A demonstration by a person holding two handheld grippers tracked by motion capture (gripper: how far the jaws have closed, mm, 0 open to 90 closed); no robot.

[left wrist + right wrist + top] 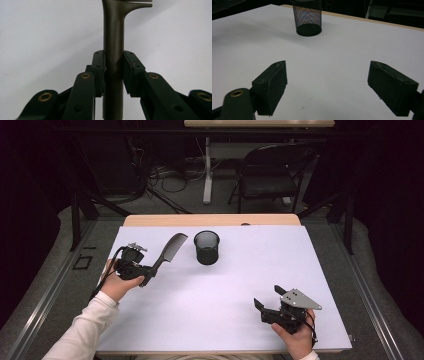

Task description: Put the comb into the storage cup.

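While the long dark plastic comb (169, 251) hangs above the white table (235, 285), handle pinched in the left gripper (113, 67), it should go handle-down into the black mesh cup (206, 247) just beside it; tilting it upright seems wise. Right gripper (267, 297) waits, jaws wide apart.

I see a dark grey-black comb (170, 251) in my black left gripper (148, 276); brass-coloured rivets dot the jaw arms in the left gripper view. My right gripper (266, 299) is black too, with a pale grey plate on top. The mesh cup (206, 247) is black with a fine crosshatch pattern. The table cover (240, 285) is plain white, with a tan wooden edge. White sleeve (82, 332).
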